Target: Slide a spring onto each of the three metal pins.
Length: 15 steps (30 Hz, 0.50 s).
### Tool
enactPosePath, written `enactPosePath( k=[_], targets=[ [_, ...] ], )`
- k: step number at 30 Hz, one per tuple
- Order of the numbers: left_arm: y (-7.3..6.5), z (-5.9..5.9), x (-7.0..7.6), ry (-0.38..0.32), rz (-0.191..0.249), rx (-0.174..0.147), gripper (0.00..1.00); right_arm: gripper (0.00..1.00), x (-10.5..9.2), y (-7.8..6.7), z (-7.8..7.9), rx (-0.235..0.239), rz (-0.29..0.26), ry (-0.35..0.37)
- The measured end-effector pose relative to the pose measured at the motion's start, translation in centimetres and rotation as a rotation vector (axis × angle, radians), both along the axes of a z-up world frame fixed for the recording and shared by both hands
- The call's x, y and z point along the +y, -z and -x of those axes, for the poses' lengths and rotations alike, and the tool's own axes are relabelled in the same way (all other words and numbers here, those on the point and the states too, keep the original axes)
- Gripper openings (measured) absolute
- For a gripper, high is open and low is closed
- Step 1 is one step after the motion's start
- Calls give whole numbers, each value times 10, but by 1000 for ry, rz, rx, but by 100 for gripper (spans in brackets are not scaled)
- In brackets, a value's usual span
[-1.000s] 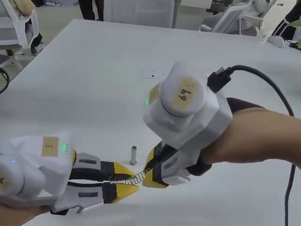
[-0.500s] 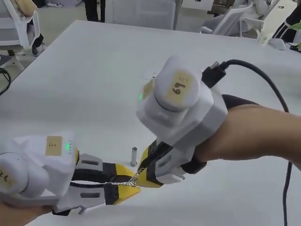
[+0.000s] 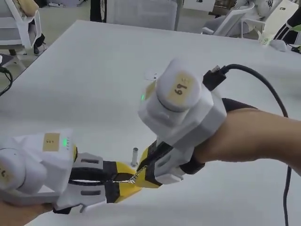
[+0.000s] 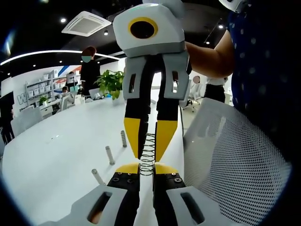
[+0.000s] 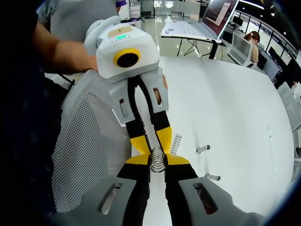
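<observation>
Left gripper (image 4: 146,169) and right gripper (image 5: 157,165) both clamp one spring (image 4: 147,149); I count two bare pins (image 5: 203,149) and a second spring (image 5: 176,143).

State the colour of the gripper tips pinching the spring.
Yellow tips around the spring; best in left gripper view.

Left claw (image 5: 154,149): white housing, black arms, yellow tips, a green lamp lit beside a tan label. Right claw (image 4: 148,155): the same white, black and yellow, also with a green lamp and a tan label. Silver wire coil spring (image 3: 135,178): bright bare metal. Short grey metal pins (image 4: 109,155): dull grey. Flat white surface (image 3: 94,84): plain white. Black cable (image 3: 263,80): solid black. Dark blue garment (image 4: 263,56): pale dot pattern. White mesh chair back (image 4: 235,150): fine grid.
</observation>
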<state>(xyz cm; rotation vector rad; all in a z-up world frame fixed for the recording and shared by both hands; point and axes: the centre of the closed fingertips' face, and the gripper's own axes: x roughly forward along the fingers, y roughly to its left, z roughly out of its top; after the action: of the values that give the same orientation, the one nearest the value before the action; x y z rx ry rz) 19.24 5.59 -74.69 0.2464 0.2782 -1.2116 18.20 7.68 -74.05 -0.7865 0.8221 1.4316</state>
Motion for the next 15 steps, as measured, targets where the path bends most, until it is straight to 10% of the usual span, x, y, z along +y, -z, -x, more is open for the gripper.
enactPosePath(
  k=[15],
  targets=[
    [-1, -1, -4, -5, 17, -6, 2, 7, -1, -1, -3, 2, 23, 25]
  ],
)
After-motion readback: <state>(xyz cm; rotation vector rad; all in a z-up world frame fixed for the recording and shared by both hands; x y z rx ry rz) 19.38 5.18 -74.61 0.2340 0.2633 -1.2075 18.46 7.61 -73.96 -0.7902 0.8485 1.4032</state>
